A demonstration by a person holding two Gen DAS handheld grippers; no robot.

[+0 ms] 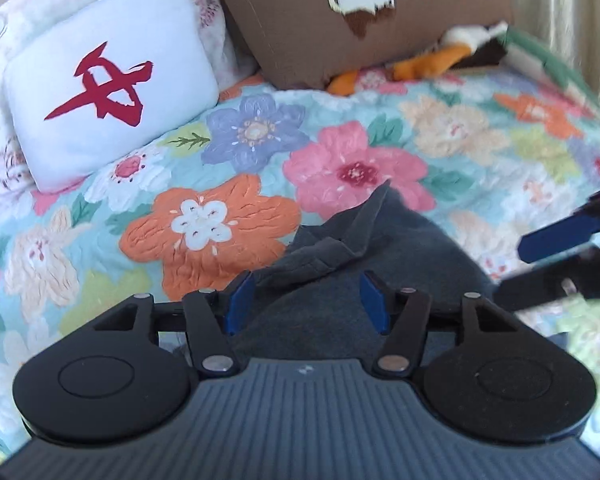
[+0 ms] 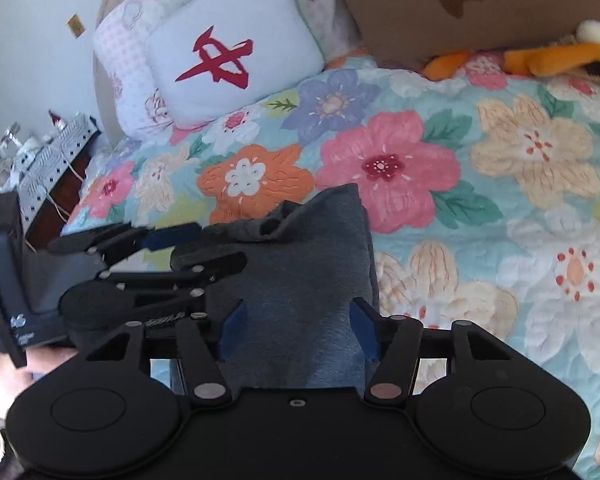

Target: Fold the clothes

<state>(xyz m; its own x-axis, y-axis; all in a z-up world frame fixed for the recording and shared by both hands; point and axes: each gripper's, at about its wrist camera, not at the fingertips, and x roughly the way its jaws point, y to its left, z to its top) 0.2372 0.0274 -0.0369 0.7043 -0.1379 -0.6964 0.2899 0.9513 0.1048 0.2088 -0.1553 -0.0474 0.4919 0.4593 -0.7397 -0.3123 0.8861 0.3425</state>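
Here, folded grey garment (image 2: 300, 276) on floral quilt (image 2: 500, 200)

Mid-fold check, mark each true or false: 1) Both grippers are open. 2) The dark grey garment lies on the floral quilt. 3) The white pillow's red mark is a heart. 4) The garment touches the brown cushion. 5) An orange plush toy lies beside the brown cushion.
1) True: the left gripper and right gripper both have their fingers spread apart.
2) True: the dark grey garment rests on the floral quilt.
3) False: the white pillow carries a red brush-stroke character.
4) False: open quilt separates it from the brown cushion.
5) True: the orange plush toy lies at the cushion's base.
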